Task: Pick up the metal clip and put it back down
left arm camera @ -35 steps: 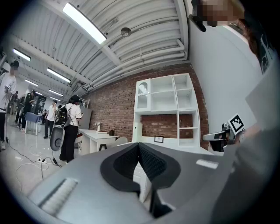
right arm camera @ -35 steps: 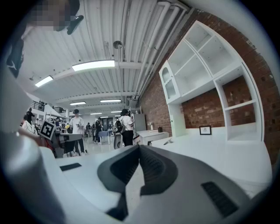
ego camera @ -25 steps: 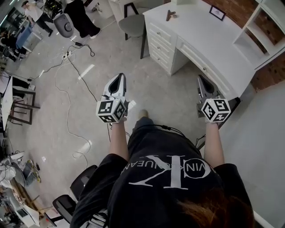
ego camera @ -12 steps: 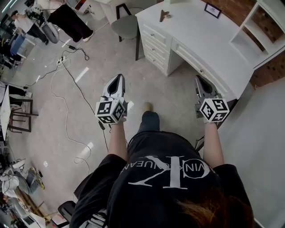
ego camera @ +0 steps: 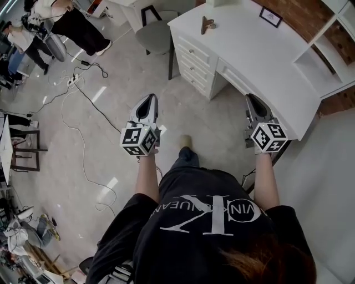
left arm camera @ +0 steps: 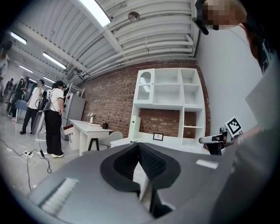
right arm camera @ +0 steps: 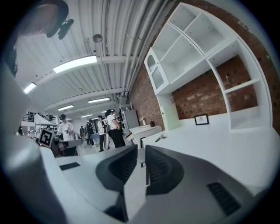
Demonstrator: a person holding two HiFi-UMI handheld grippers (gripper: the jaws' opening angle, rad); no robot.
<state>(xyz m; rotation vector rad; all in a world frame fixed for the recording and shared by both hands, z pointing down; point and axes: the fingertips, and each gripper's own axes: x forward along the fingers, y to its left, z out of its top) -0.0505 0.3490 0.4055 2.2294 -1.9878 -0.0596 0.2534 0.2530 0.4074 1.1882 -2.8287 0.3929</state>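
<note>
Left claw (left arm camera: pixel 139 146) is closed, tips touching, nothing between them. Right claw (right arm camera: pixel 141 151) is all but closed, with only a thin slit between the jaws, and it holds nothing either. Both are held out level in front of the person, well apart from each other. Neither touches anything.

The metal clip (ego camera: pixel 207 24) lies untouched on the white table (ego camera: pixel 260 55), near its far left corner and well away from both claws. The task has likely not started.

Key relation: the clip is ahead of both claws, forward and to the left of the right claw, forward and to the right of the left claw. In the head view the two gaps look about equal. The right claw sits just at the near edge of the table, while the left claw hangs over the floor (ego camera: pixel 111 83) beside the table's drawer side. The right gripper view shows the clip as a small dark shape across the bare top, slightly right of that claw's line. The right claw therefore looks the better placed, though either could reach.

The clip's long axis seems to run roughly away from the person with a slight slant, but it is too small to be sure.

A picture frame (ego camera: pixel 270 16) stands farther right on the table, clear of the clip. A chair (ego camera: pixel 155 36) stands off the table's left end, near the clip's corner.

Whichever claw goes will need to open and travel well forward first.
</note>
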